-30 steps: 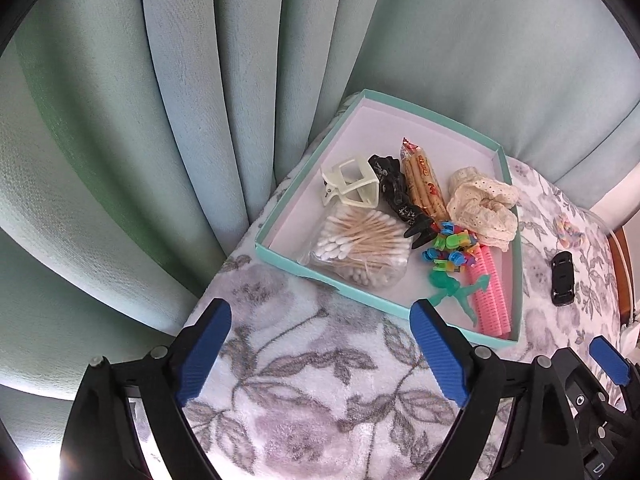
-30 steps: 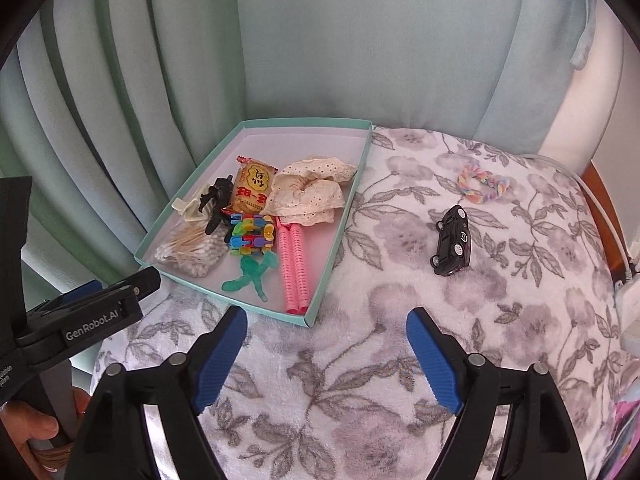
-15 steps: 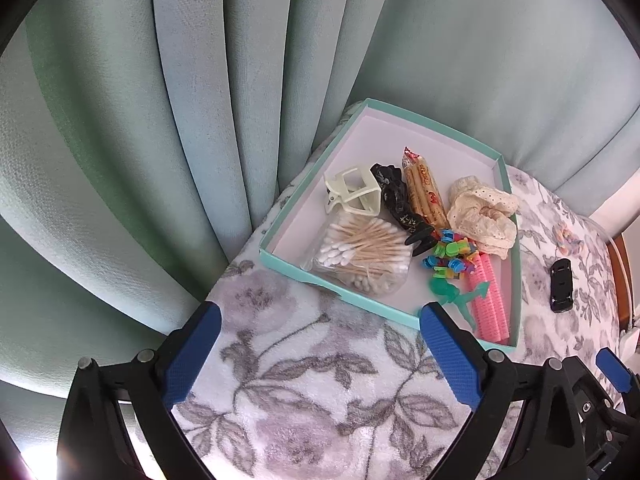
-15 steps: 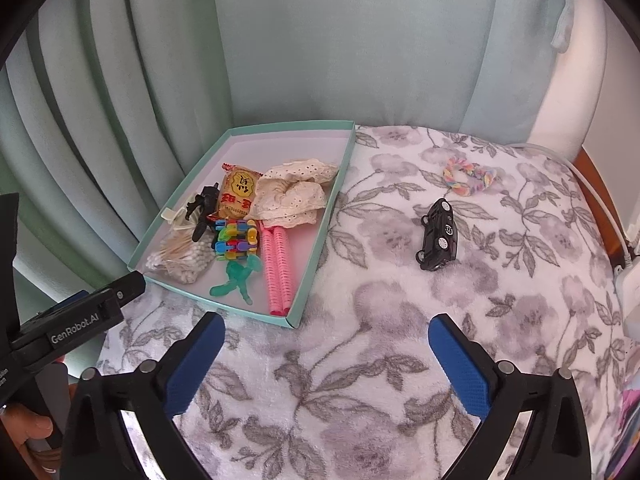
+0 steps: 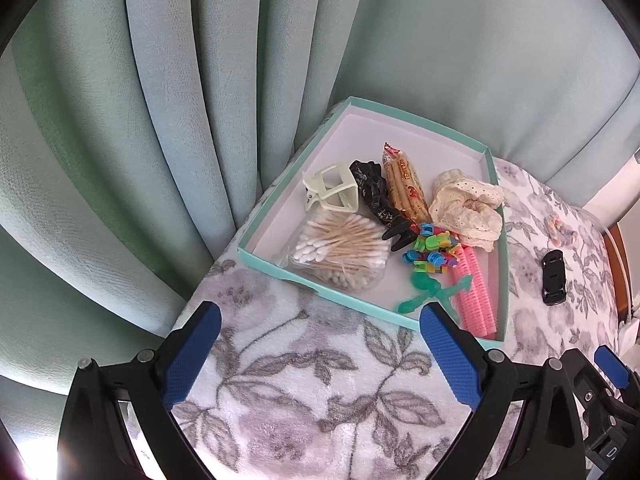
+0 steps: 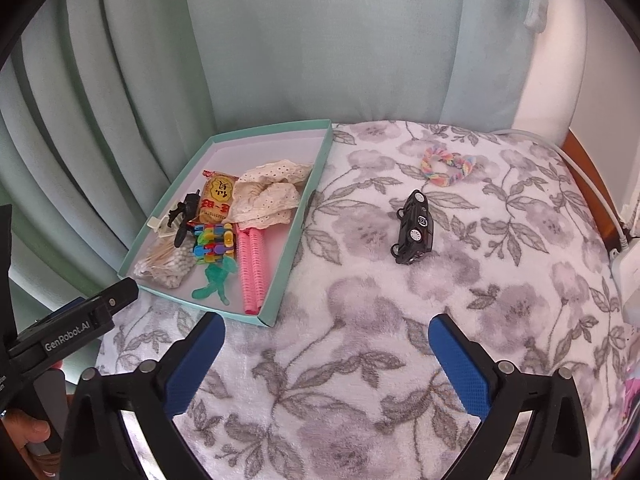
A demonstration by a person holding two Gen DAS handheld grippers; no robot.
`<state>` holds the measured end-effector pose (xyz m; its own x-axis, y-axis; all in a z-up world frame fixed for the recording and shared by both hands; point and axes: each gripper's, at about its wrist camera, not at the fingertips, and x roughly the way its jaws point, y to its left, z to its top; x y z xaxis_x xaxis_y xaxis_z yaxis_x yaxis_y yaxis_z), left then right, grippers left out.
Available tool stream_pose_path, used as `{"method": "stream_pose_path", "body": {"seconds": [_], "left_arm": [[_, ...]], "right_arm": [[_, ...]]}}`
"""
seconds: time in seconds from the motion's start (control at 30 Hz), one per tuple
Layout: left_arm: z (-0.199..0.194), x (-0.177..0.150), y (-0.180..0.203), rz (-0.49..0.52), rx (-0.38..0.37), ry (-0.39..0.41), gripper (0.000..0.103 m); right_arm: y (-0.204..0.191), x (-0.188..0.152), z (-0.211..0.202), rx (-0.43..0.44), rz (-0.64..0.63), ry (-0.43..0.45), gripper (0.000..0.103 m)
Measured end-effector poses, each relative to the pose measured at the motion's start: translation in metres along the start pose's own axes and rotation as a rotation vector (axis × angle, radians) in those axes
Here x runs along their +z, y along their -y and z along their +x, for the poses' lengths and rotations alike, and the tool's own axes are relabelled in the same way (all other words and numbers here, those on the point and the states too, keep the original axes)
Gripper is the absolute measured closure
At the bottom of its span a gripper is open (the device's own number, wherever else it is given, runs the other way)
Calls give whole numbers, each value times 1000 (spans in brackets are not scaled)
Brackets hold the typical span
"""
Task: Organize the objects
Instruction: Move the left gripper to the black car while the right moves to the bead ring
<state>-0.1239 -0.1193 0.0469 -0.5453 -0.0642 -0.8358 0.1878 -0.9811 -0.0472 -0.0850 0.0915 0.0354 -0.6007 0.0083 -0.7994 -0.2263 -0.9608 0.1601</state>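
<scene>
Two grippers hover over a floral blanket (image 6: 360, 360), both with jaws spread wide and nothing between the blue pads. The left gripper (image 5: 320, 344) hangs just short of the near rim of a teal tray (image 5: 280, 270); the right gripper (image 6: 326, 354) hangs beside it to the right, with the tray's near corner just ahead and to its left.

Ahead of the left gripper, inside the tray, a bag of cotton swabs (image 5: 340, 250) lies closest, against the near wall. To its right lie a green figure (image 5: 424, 292) and pink rollers (image 5: 476, 288), the rollers reaching the tray's near right corner just past the right pad. Beyond these sit a cluster of coloured clips (image 5: 432, 246), a black clip (image 5: 376, 200), a cream claw clip (image 5: 332, 190), a snack packet (image 5: 404, 184) and a lace scrunchie (image 5: 468, 206). The tray's far part is bare.

Ahead of the right gripper and slightly right, a black toy car (image 6: 414, 228) lies on its side on the blanket, well apart from the tray. Farther on, a rainbow scrunchie (image 6: 446, 166) lies near the blanket's far edge. Green curtains (image 5: 180, 120) hang behind and to the left of it all.

At the lower left of the right wrist view, a hand (image 6: 24, 432) grips the left gripper's handle.
</scene>
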Motion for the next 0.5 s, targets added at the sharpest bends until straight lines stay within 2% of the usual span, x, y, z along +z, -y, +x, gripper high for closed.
{"method": "stream_pose_path", "body": {"seconds": [0.23,0.5], "left_arm": [[0,3,11,-9,-25,0,3],[-7,10,47,37,-82,26,3]], "right_arm": [[28,4,-3,-31,46,12,0],[67,11,-10,-70,108,42,0]]}}
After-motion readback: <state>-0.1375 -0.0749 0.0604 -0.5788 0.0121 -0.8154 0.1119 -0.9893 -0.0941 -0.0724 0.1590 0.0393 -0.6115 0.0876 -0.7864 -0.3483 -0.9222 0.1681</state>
